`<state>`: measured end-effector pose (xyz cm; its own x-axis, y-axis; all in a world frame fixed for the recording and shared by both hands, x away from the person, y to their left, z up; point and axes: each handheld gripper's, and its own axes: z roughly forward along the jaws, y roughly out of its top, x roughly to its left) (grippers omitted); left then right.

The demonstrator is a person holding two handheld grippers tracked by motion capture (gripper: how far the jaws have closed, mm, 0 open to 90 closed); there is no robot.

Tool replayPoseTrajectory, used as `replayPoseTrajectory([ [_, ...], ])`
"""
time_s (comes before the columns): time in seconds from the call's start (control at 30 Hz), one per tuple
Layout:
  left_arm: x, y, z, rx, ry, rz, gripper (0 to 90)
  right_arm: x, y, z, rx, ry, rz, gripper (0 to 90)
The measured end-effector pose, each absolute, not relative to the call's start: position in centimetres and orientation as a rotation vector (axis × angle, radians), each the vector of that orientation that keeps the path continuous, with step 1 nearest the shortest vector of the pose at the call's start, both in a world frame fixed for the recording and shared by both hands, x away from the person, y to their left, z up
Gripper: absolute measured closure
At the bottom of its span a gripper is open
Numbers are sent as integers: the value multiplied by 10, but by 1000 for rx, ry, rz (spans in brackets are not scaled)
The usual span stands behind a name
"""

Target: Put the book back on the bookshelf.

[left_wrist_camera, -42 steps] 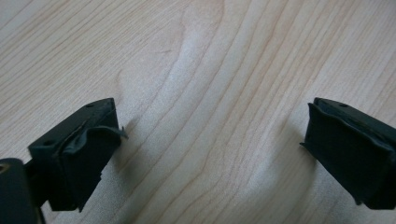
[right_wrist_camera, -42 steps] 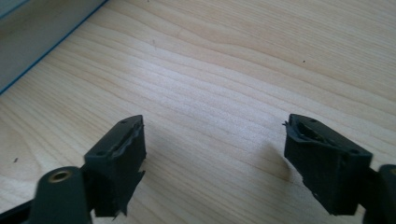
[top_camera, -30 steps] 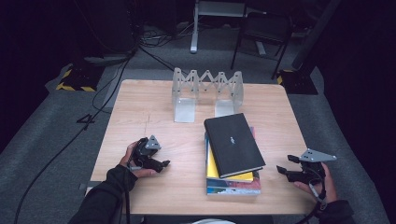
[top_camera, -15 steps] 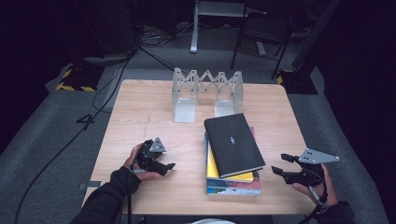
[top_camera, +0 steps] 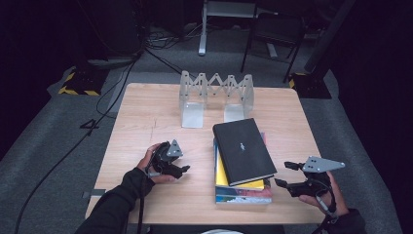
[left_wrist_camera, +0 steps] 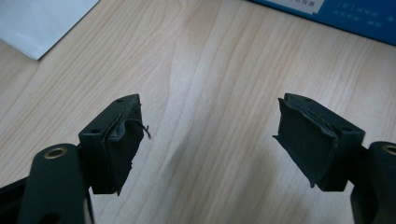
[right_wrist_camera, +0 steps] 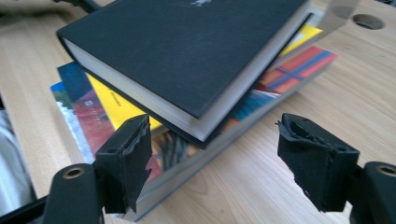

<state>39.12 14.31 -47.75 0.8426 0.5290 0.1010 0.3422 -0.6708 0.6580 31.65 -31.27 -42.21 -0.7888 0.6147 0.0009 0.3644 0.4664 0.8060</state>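
- Scene: stack of books on the near right part of the table (top_camera: 146, 112). Black book (top_camera: 243, 151) lies on top, skewed, overhanging the yellow book (top_camera: 229, 179) and the colourful book (top_camera: 243, 195) beneath. Expanding metal book rack (top_camera: 216, 95) stands at the far edge, well apart from the stack.
- Right gripper (top_camera: 288, 174): released, jaws wide apart, nothing between them. It sits just right of the stack at the near right table edge. In the right gripper view the gripper (right_wrist_camera: 212, 163) is aimed at the near corner of the black book (right_wrist_camera: 187, 56).
- Left gripper (top_camera: 181, 168): also released and empty. It rests low over bare wood left of the stack; the left gripper view shows the gripper (left_wrist_camera: 208, 140) above the table with a blue book edge (left_wrist_camera: 336, 18) at the far side.
- Judged step: approach for a grasp on the black book, probably to move it to the rack.
- To do it well: level the jaws with the black book's thickness alone, so the lower jaw slips into the overhang and misses the yellow cover.
- Bite deep past the corner; a shallow grip may let the book swing.
- Left gripper could steady the lower books against sliding.
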Motion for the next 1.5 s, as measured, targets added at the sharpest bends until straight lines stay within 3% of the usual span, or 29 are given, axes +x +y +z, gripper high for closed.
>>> replayPoseTrajectory([
  [0.43,401,115,-468,2346,577,470,227,330,-291,-422,812,2476,1224,261],
  [0.57,403,107,-469,2345,557,493,228,338,-291,-425,857,2502,1234,223],
  [1.03,426,88,-467,2299,601,419,227,359,-280,-427,859,2620,1322,134],
  [1.5,444,72,-466,2276,616,462,249,362,-270,-424,841,2636,1284,100],
])
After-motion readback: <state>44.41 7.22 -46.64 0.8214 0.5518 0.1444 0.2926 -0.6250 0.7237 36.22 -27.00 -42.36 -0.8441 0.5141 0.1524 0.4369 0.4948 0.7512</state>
